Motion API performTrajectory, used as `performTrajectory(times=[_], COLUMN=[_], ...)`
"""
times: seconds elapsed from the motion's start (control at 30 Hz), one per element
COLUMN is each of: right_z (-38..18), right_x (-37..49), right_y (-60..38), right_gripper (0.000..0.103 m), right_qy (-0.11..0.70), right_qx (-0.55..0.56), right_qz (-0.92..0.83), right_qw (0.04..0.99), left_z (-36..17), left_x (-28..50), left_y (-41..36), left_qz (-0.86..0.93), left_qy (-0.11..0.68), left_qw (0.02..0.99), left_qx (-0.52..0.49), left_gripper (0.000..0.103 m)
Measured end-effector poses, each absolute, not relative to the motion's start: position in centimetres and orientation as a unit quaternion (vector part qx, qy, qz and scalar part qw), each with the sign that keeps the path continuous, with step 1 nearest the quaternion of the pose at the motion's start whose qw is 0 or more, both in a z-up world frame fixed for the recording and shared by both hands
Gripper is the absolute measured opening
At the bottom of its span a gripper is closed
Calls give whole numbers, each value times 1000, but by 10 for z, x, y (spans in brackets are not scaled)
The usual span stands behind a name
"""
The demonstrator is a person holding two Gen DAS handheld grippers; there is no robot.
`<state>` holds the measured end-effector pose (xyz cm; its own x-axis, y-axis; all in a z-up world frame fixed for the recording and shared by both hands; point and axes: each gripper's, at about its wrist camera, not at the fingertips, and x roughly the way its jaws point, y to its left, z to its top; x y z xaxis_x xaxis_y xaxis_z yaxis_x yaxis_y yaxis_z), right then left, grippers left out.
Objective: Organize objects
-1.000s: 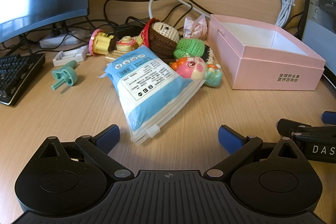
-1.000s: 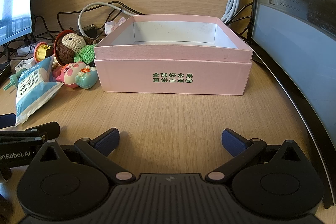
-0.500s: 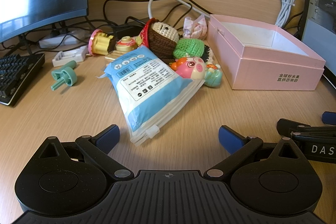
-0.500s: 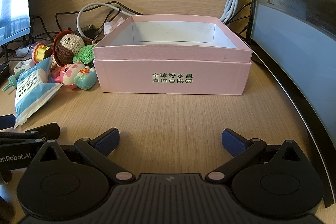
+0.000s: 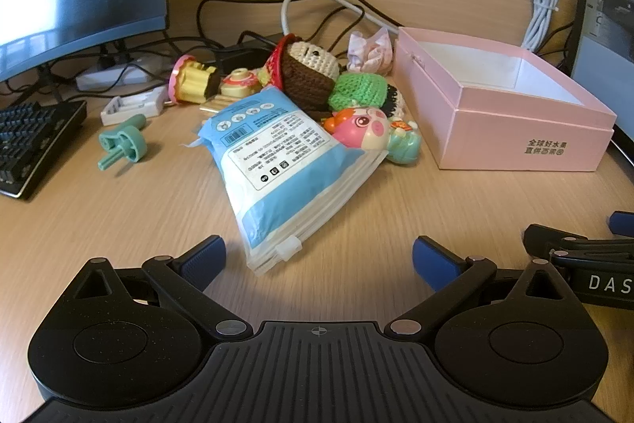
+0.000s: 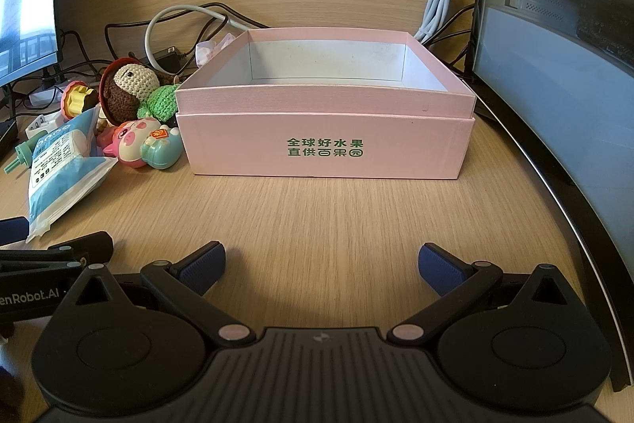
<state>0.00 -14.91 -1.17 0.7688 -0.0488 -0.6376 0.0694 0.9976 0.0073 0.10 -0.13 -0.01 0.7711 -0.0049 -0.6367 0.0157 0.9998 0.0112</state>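
- The left gripper [image 5: 317, 258] is hovering low over the wooden desk [image 5: 119, 209], jaws spread wide and holding nothing.
- The right gripper [image 6: 321, 266] is likewise waiting wide apart and empty.
- At the left gripper's 12 o'clock, the blue-and-white plastic pouch [image 5: 277, 161] is lying nearest, seemingly the first pick.
- Behind it, the pink pig toy [image 5: 358, 131] and brown crocheted doll [image 5: 307, 72] are sitting unsorted.
- At the right gripper's 12 o'clock, the open pink cardboard box [image 6: 325, 149] is showing no contents, so sorting appears not yet begun.
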Motion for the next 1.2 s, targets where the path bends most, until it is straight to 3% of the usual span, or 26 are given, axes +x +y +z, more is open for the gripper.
performTrajectory(times=[1.2], right_z=[-13], right_x=[0], right_y=[-149], right_gripper=[103], right_qy=[339], right_qx=[15], right_qz=[-26], right_qw=[940], left_z=[1], left_x=[5], left_y=[-3], left_qz=[-30], left_qy=[345], left_qw=[938], left_qx=[18], left_gripper=[103])
